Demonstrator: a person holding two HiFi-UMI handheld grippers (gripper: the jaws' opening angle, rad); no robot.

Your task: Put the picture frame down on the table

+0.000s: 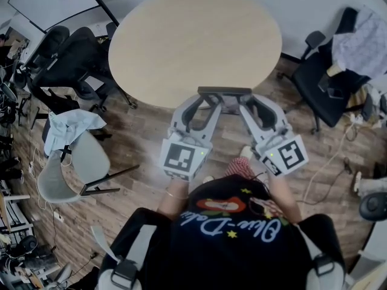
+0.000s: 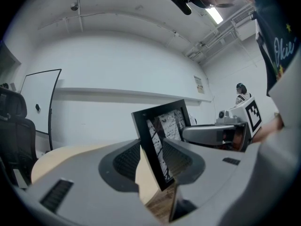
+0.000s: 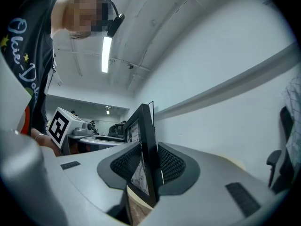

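You are pinching the picture frame (image 1: 224, 92) with your left tongs (image 1: 211, 100) and right tongs (image 1: 247, 100), one clamping each end, apparently so it rides upright without twisting. You are holding it in the air at the near edge of the surface (image 1: 193, 41), not yet set down.

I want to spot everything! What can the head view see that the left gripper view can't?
Only the head view: the grey chair and the marker cube on the left gripper. Only the left gripper view: the ceiling light and the black-and-white print. Both: the picture frame, held by that gripper and the right gripper, and the table.
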